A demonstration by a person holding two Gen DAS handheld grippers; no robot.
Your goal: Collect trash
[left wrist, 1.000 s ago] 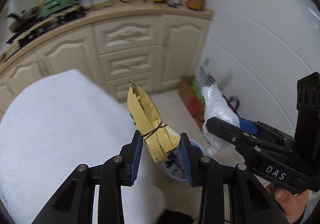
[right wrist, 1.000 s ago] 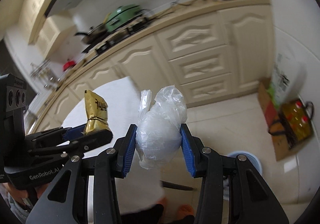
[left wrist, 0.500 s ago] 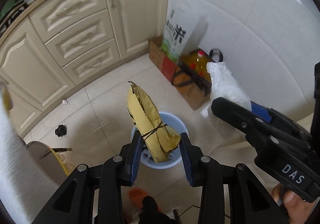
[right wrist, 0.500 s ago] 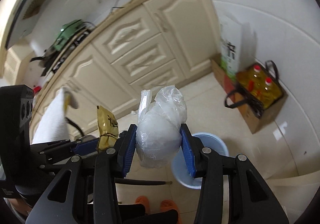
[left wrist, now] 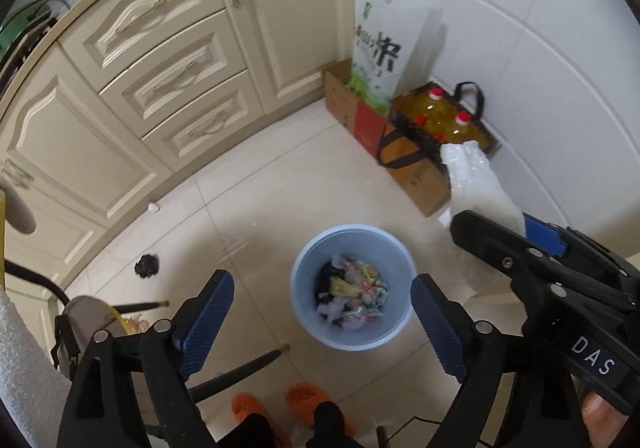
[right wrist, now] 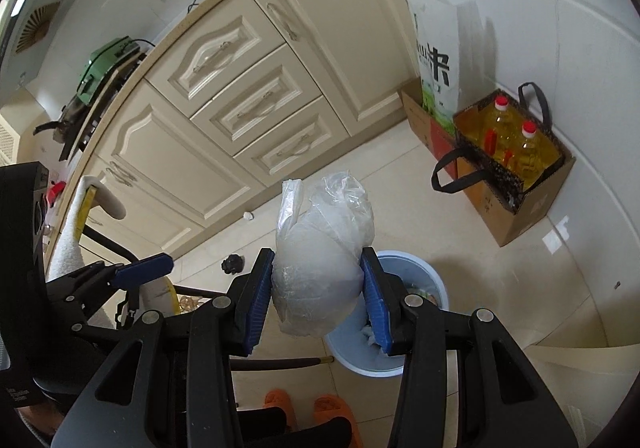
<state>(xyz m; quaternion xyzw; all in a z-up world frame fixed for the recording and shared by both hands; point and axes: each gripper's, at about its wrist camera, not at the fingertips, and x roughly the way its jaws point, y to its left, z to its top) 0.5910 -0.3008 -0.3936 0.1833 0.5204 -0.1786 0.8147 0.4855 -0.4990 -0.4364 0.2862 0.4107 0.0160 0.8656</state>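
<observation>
Trash fills the bottom of the blue bin [left wrist: 352, 288] on the kitchen floor, seen straight down between my left gripper [left wrist: 320, 322], whose fingers are opening wide with nothing between them. Beside it, my right gripper [right wrist: 318, 300] has its fingers closed on a crumpled clear plastic bag [right wrist: 320, 260], both pads pressing its bulging sides, with the bin's rim showing just behind the right pad. From that view the bag appears to hang short of the bin's mouth, toward me, not squarely over it.

To drop it cleanly, I judge the right hand should carry the bag forward until it sits over the bin's centre, then open fully; light film could cling to a pad or drift, so a low release is safer.

Orange slippers [left wrist: 304, 400] stand just below the bin. Farther off, a small white scrap [left wrist: 154, 208] lies on the tiles near the cream cabinets [left wrist: 172, 80]. A cardboard box with oil bottles [left wrist: 444, 124] rests against the wall.
</observation>
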